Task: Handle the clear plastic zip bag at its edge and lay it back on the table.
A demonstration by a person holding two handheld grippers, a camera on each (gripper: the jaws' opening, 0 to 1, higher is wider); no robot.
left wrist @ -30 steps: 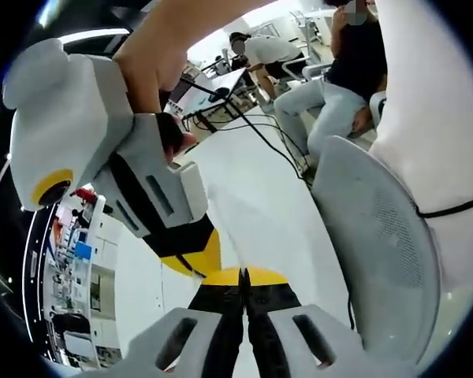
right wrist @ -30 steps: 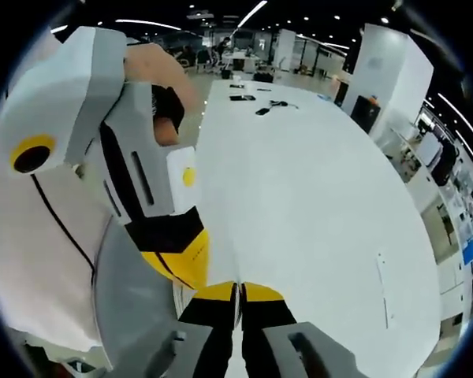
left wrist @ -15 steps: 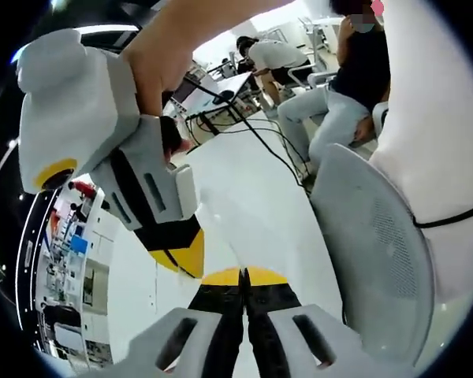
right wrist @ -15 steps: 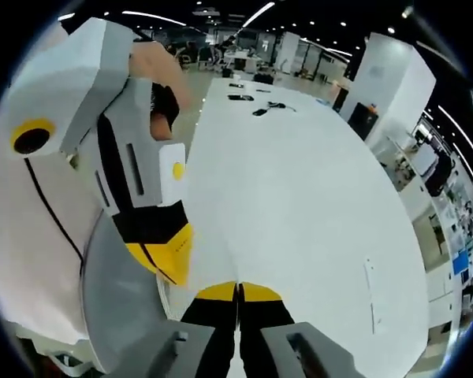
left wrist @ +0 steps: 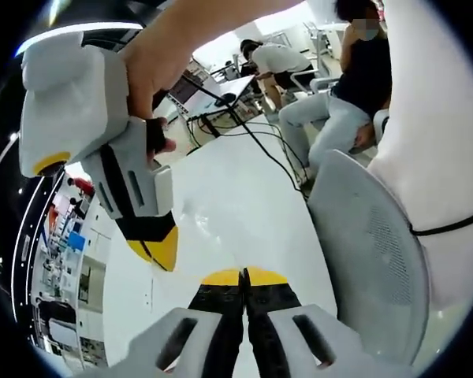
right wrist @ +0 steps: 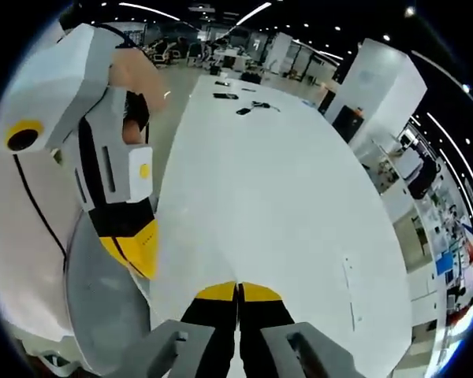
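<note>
Two yellow-tipped jaws of the left tool (left wrist: 243, 285) press together above the white tabletop (left wrist: 244, 213), beside a grey chair (left wrist: 374, 252); the right tool (left wrist: 159, 246) hangs clenched. Right gripper view: its own jaws meet, the left tool's too. I cannot make out the zip bag.
</note>
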